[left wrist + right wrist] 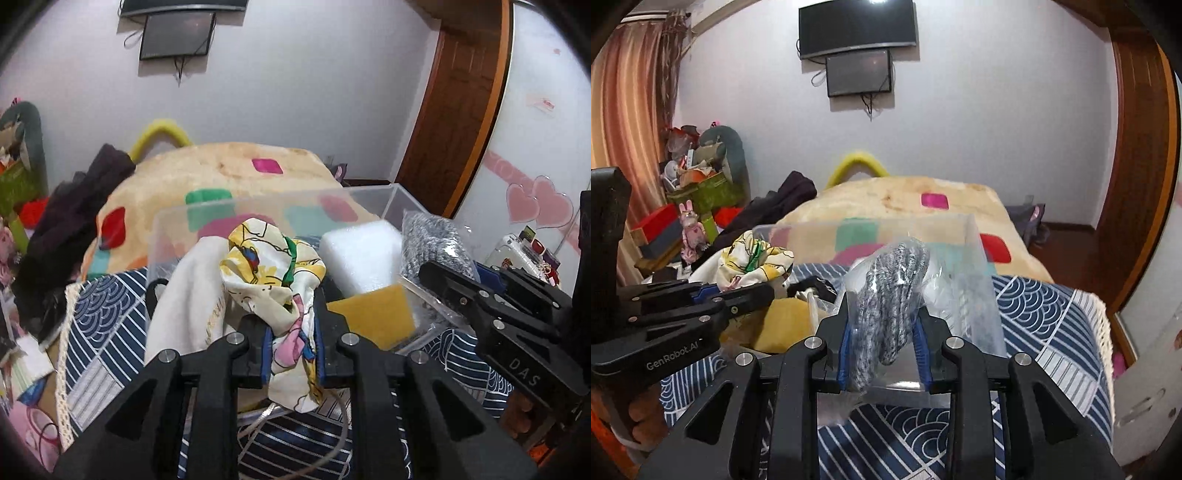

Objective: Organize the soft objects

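Two black hand-held grippers work over a table covered in a navy cloth with white wave and stripe patterns. The left gripper is clenched on a bunched printed cloth, white with yellow, pink and green cartoon shapes; the fabric rises above the blue-padded fingers and a loose end hangs below them. Just behind it stands a clear box, open at the top. A white towel drapes over the box's near left wall, and inside lie a white foam block and a yellow sponge. The right gripper is clenched on a clear plastic bag holding a speckled grey knit item, lifted in front of the box's right side. In the left view this bag sits at the box's right edge, just beyond the right gripper. Behind the table is a bed with a cream blanket dotted with coloured squares, and two dark screens hang on the white wall.
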A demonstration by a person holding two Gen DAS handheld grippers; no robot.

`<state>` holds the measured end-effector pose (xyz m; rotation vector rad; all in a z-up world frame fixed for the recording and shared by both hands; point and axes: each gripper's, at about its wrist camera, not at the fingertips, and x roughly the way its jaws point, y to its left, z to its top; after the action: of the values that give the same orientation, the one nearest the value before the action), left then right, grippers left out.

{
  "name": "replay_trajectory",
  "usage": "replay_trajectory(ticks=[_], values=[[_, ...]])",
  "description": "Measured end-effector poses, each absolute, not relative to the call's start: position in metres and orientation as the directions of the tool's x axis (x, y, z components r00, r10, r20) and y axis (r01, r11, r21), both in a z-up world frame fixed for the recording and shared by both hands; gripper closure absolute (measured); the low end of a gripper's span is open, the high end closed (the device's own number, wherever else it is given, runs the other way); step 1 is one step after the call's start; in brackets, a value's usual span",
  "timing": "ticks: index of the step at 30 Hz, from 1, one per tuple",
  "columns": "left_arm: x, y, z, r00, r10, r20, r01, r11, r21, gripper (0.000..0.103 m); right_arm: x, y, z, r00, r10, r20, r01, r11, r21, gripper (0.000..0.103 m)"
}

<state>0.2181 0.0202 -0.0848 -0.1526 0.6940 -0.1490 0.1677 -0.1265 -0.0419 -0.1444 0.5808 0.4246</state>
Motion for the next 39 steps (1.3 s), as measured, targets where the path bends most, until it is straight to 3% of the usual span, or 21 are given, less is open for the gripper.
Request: replay_trajectory(ticks=[4,9,13,17,22,26,31,39], values=[[0.216,0.019,-0.085,0.767,-0.169,-0.619,0.073,0.981,-0.178,0.075,0.165,-0.127,-0.04,0.754,0.344,-0.56,-0.426,0.905,-0.019,0.074],[0.21,0.02,-0.083,0.779,-0.138,-0.612,0.047,0.986,-0.162,0.044,0.167,-0.128,-0.039,0.752,0.328,-0.572,-0.418,0.908,-0.029,0.056],[0.199,0.019,-0.079,0.795,-0.114,-0.595,0.039,0.99,-0.137,0.038,0.158,-0.13,-0.032,0.753,0.336,-0.566,-0.424,0.905,-0.026,0.055],[0.185,0.02,-0.07,0.814,-0.102,-0.572,0.037,0.992,-0.124,0.036,0.145,-0.136,-0.019,0.782,0.336,-0.525,-0.419,0.907,-0.043,0.046],[0.158,0.023,-0.048,0.855,-0.093,-0.51,0.036,0.992,-0.121,0.033,0.126,-0.144,-0.003,0.813,0.349,-0.466,-0.421,0.905,-0.057,0.038],[0.133,0.021,-0.027,0.888,-0.083,-0.451,0.042,0.994,-0.101,0.023,0.109,-0.142,0.011,0.844,0.346,-0.409,-0.418,0.903,-0.097,0.03],[0.102,0.017,-0.005,0.924,-0.064,-0.377,0.038,0.996,-0.077,0.017,0.093,-0.141,0.023,0.861,0.362,-0.357,-0.424,0.899,-0.11,0.029],[0.058,0.008,0.019,0.962,-0.059,-0.266,0.046,0.997,-0.058,0.001,0.069,-0.146,0.035,0.88,0.393,-0.265,-0.43,0.898,-0.095,0.009]])
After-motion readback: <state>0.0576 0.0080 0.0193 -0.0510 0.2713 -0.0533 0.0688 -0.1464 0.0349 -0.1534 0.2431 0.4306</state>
